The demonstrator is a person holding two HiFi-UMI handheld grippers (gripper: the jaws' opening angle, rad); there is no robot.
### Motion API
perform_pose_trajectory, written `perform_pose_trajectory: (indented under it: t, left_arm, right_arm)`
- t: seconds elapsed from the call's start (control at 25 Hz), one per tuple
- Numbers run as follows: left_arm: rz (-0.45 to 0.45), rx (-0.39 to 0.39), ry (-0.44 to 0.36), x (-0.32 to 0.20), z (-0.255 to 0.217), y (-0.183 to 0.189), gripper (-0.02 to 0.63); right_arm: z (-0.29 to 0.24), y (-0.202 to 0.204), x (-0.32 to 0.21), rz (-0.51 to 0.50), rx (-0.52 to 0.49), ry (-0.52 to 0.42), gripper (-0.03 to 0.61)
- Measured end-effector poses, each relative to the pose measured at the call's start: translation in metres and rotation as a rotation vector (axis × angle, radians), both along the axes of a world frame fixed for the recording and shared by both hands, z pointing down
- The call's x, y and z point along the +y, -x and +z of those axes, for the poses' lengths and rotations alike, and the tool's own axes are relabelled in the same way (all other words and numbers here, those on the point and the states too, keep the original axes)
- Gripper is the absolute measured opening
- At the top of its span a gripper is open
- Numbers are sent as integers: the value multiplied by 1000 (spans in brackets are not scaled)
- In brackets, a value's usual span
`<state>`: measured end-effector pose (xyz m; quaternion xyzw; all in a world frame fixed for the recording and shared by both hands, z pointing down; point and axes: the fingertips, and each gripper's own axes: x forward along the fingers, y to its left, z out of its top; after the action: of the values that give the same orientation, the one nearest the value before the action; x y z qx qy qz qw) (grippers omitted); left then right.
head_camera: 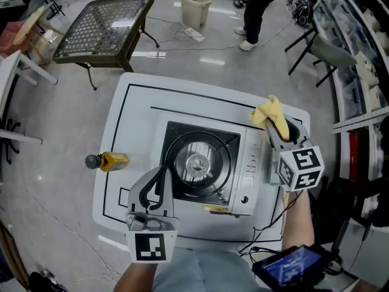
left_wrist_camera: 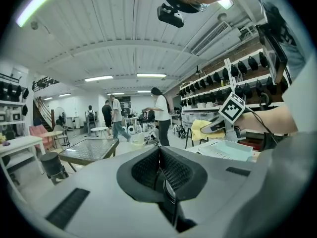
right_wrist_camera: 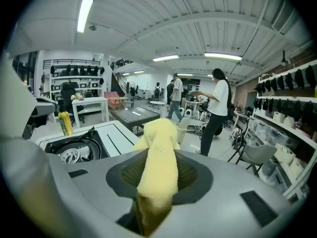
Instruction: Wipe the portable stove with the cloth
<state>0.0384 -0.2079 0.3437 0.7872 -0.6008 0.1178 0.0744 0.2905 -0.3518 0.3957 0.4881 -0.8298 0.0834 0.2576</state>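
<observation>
The portable stove, white with a black burner well, sits in the middle of a white table. My right gripper hovers over the stove's right rear corner, shut on a bunched yellow cloth. In the right gripper view the cloth fills the jaws and hangs out past them, with the stove low at the left. My left gripper hangs over the stove's front left edge. Its jaws are shut with nothing between them. From the left gripper view I see the cloth at the right.
A yellow bottle lies on the table left of the stove. On the floor beyond stand a glass-topped side table, a beige bin, a standing person and a chair. A small screen and cables sit near me.
</observation>
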Motion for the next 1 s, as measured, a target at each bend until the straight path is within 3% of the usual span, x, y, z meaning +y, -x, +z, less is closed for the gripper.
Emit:
perform_pose_trajectory:
  t: [0.12, 0.28, 0.64, 0.76, 1.0]
  left_arm:
    - [51, -60, -12, 4, 1, -2, 18]
    - [-15, 22, 15, 11, 9, 4, 18]
    - [-90, 31, 62, 50, 26, 9, 18]
    - [-74, 37, 56, 43, 28, 14, 18]
    - [4, 52, 55, 32, 33, 18, 18]
  right_arm:
    - [6, -3, 6, -42, 65, 25, 132]
    - [17, -6, 12, -114, 173, 55, 132]
    - [23, 11, 20, -285, 328, 51, 132]
    - [34, 20, 16, -311, 373, 74, 132]
    - [41, 41, 9, -329, 370, 114, 132]
